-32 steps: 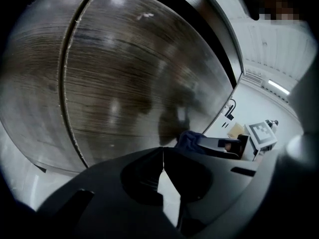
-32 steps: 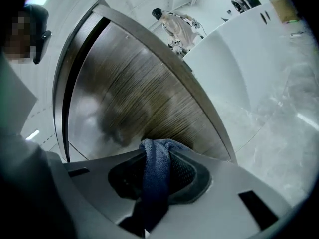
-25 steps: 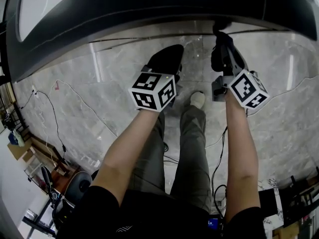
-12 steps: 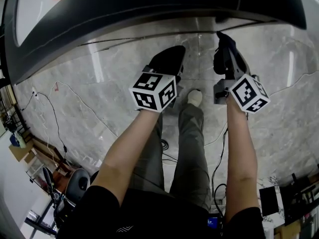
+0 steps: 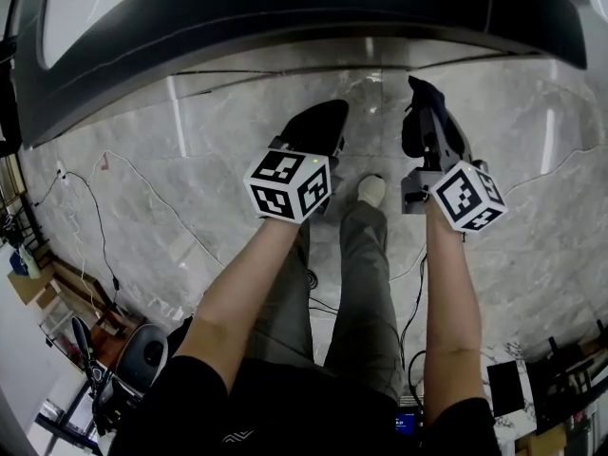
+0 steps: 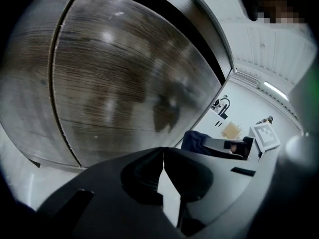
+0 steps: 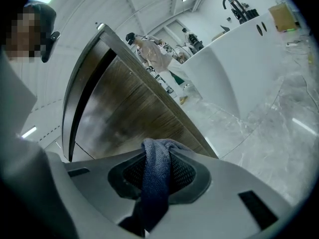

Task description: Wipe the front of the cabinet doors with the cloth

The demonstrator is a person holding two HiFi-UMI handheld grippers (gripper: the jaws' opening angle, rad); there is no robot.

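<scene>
Between the right gripper's [image 7: 158, 152] jaws a dark blue knitted cloth [image 7: 153, 183] is pinched tight, its bunched top bulging past the tips and the rest trailing back along the gripper. Whether the cloth touches the brown wood-grain cabinet door [image 7: 124, 113] ahead of it cannot be told. The left gripper [image 6: 163, 156] has its jaws pressed together at the tips with nothing between them. It faces the cabinet front low down, where one vertical seam [image 6: 54, 83] parts two door panels.

From the head view both grippers hang above the floor, just before the cabinet's dark curved top [image 5: 285, 17]. Each carries one white cube with black square markers, the left cube [image 5: 288, 186] and the right cube [image 5: 467, 196]. That makes two cubes, two grippers and one cloth.

Under them lies a polished grey marbled floor [image 5: 190, 160] with bright streaks of reflected light and thin black cables [image 5: 413, 307] across it. The person's two bare forearms, grey trousers and one pale shoe [image 5: 372, 190] show below. Beyond the cabinet, the right gripper view shows a white counter [image 7: 239, 68] with a black curved tap [image 7: 234, 4].
</scene>
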